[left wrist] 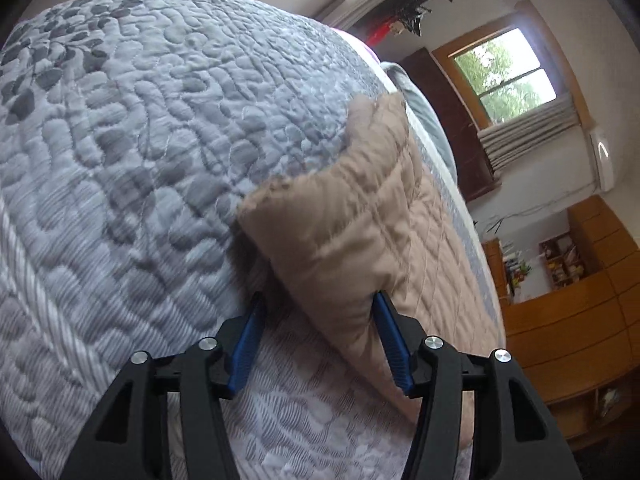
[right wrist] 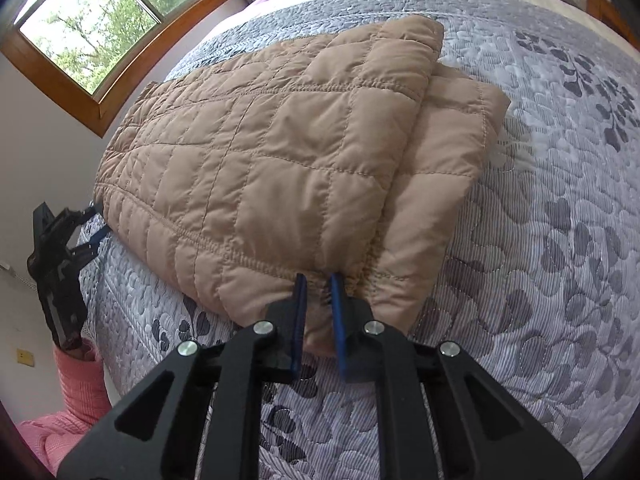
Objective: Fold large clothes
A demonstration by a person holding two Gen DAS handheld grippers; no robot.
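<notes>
The tan jacket [right wrist: 256, 168] is matt quilted cloth; the bedspread [right wrist: 540, 208] rough stitched fabric; each tool [right wrist: 318, 280] matt black plastic.

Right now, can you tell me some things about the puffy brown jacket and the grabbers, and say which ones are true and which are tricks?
1. The tan quilted jacket lies folded on the bedspread. True.
2. The right gripper is opened wide, far from the jacket. False: its fingers are close together, pinching the jacket's near edge.
3. The left gripper has its fingers spread apart, with jacket fabric between them. True.
4. The bedspread is plain red. False: it is grey-white with a leaf pattern.
5. A window shows green trees outside. True.
</notes>
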